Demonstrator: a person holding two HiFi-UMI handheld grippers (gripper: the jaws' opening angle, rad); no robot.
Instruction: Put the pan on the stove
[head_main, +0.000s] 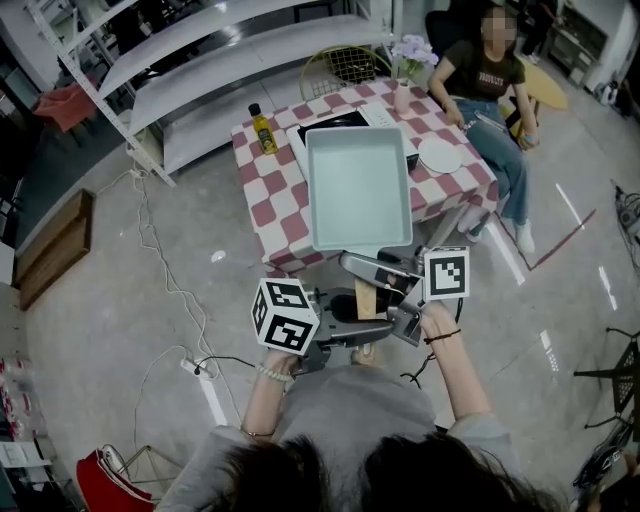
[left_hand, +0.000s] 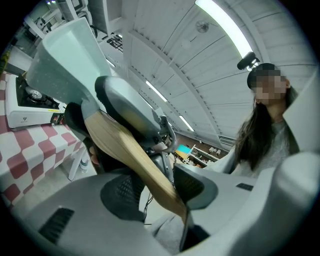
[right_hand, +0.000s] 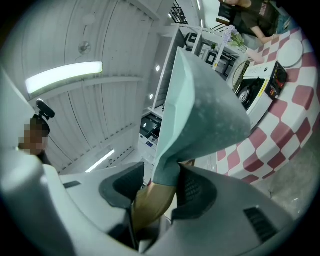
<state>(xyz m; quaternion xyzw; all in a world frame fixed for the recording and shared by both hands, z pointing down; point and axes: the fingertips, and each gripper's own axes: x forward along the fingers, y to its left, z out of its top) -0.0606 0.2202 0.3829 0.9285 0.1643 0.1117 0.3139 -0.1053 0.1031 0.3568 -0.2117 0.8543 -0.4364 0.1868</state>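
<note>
1. Pale mint-green rectangular pan (head_main: 360, 185) with a flat wooden handle (head_main: 366, 298) is held in the air over the table with the red-and-white checked cloth (head_main: 270, 200). It does not rest on the cloth. Its handle sticks out past the table's near edge, toward the person.
2. Right gripper (head_main: 372, 272) is clamped where the mint neck meets the wood. In the right gripper view both pads press its sides (right_hand: 155, 185), and the pan (right_hand: 205, 95) rises straight up from the jaws.
3. Left gripper (head_main: 352, 308) is closed on the handle's free end, farther out from the table than the right one. In the left gripper view the wood (left_hand: 135, 155) runs slanting down between the jaws (left_hand: 160, 190), with the pan body (left_hand: 65, 55) beyond, tilted.
4. White portable gas stove with a black top (head_main: 335, 120) sits on the table's far half; in the head view the pan covers most of it.
5. Also on the table: a yellow bottle with a black cap (head_main: 263, 130) at the far left corner and a round white plate (head_main: 439, 155) by the right edge.
</note>
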